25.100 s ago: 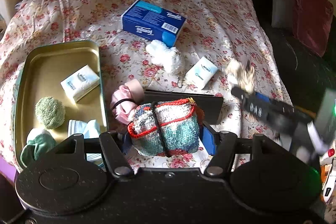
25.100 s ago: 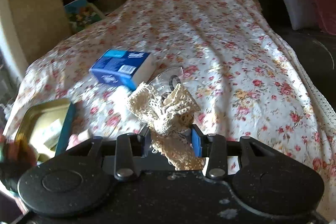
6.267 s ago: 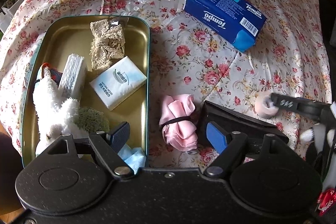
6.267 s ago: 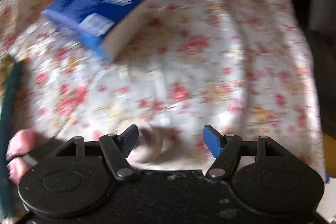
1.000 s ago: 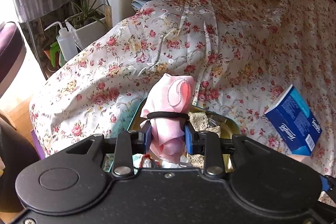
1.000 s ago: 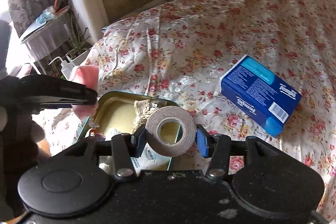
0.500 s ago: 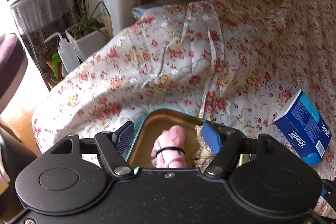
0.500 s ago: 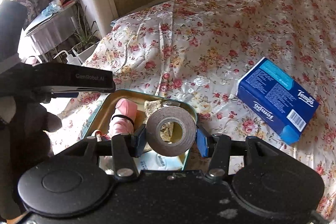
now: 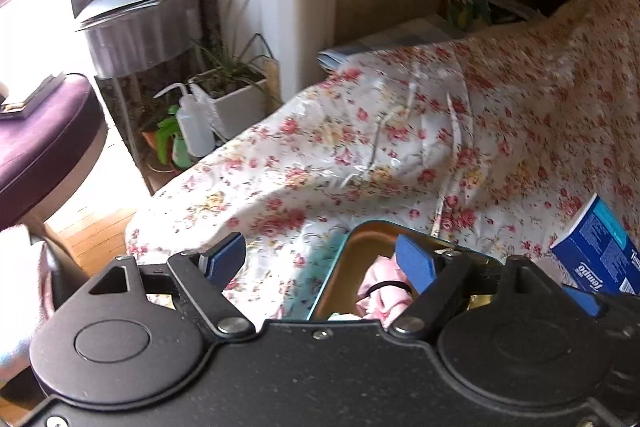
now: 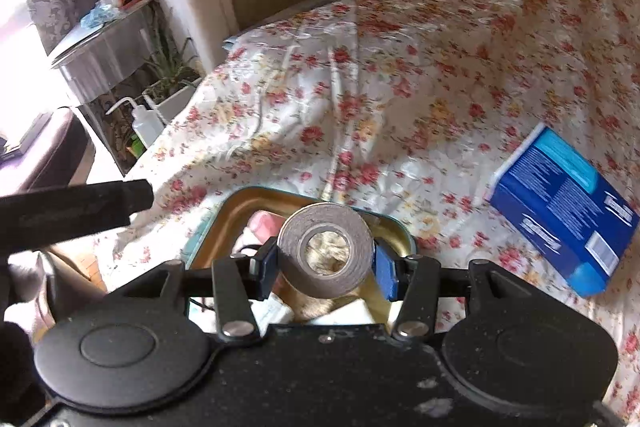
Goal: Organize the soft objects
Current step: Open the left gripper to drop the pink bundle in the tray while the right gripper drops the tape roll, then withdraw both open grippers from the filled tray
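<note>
My left gripper (image 9: 320, 261) hangs over the near left edge of the gold tin (image 9: 360, 231); its jaws are opening with nothing between them. The pink cloth bundle (image 9: 380, 293), tied with a black band, lies in the tin beyond the right pad. In the right wrist view the right gripper (image 10: 326, 267) holds a grey-brown roll of tape (image 10: 326, 247) above the tin (image 10: 240, 195). Its jaws are opening, but both pads still touch the roll. The pink bundle (image 10: 262, 225) shows behind the roll, and white tissue packets (image 10: 276, 311) lie below it. A black finger of the left gripper (image 10: 80, 211) reaches in from the left.
A blue Tempo tissue box (image 10: 560, 211) lies on the floral bedspread (image 10: 400, 87) right of the tin. Off the bed's left edge stand a purple stool (image 9: 40, 147), a metal side table (image 9: 140, 35), a potted plant (image 9: 232, 99) and a squeeze bottle (image 9: 192, 127).
The left gripper opened and dropped the pink bundle into the tin, then drew back to the left. The right gripper carried the roll over the tin.
</note>
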Demonstrator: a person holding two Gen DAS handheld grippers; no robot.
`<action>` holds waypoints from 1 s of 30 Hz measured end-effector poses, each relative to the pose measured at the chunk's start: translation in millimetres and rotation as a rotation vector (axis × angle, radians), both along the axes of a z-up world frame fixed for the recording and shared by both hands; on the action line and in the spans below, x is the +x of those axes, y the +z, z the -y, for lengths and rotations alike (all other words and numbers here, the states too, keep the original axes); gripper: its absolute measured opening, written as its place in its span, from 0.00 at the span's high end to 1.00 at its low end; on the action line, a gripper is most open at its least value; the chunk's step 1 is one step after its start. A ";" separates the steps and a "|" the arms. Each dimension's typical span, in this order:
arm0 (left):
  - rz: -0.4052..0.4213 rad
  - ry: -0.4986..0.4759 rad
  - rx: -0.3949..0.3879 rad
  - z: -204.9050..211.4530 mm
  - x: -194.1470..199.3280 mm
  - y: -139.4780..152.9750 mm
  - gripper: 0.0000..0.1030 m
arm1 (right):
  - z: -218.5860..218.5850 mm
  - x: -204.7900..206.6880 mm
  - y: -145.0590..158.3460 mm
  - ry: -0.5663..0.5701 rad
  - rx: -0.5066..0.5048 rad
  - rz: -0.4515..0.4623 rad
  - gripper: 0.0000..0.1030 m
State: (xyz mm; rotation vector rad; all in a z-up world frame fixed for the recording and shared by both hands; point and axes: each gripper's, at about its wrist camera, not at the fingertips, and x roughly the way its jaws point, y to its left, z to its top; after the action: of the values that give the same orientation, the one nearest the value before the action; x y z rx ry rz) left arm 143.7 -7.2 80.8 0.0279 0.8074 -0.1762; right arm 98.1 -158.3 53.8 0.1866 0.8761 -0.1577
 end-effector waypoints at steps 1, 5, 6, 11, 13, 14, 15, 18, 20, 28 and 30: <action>0.002 0.005 -0.002 -2.7 -2.3 1.7 0.20 | -2.3 1.5 0.4 0.004 -0.002 0.009 0.40; 0.022 0.015 0.023 -7.7 -13.7 7.4 0.18 | -8.6 -3.6 4.9 -0.001 -0.010 0.031 0.33; 0.031 0.016 0.030 -8.4 -17.5 8.6 0.17 | -8.4 -6.8 5.8 -0.003 -0.007 0.030 0.33; 0.036 -0.015 0.014 -13.0 -39.3 13.0 0.13 | -1.8 -37.3 8.9 -0.040 -0.043 0.029 0.26; 0.021 -0.031 -0.009 -13.5 -49.4 14.0 0.13 | 1.8 -54.4 7.5 -0.051 -0.053 0.026 0.25; 0.017 -0.039 -0.018 -13.6 -55.7 14.3 0.12 | 3.2 -63.5 6.8 -0.056 -0.062 0.024 0.24; 0.017 -0.044 -0.021 -13.3 -62.3 14.4 0.12 | 4.1 -72.0 5.7 -0.061 -0.074 0.022 0.23; 0.026 -0.044 -0.018 -12.3 -82.6 11.7 0.09 | 7.3 -99.6 3.0 -0.076 -0.112 0.023 0.20; 0.027 -0.040 -0.015 -12.2 -94.5 7.3 0.08 | 10.9 -117.4 0.3 -0.081 -0.124 0.025 0.20; -0.020 -0.058 0.010 -4.0 -125.7 -19.6 0.07 | 18.9 -165.9 -11.6 -0.119 -0.167 0.045 0.16; -0.023 -0.053 0.027 -0.1 -131.4 -26.4 0.07 | 22.9 -171.2 -17.9 -0.128 -0.168 0.040 0.16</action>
State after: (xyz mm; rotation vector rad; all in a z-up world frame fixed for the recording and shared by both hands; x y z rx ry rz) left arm 12.4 -7.2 54.4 0.0724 0.8321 -0.2158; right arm -73.1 -181.2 35.9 0.0881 0.8069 -0.3443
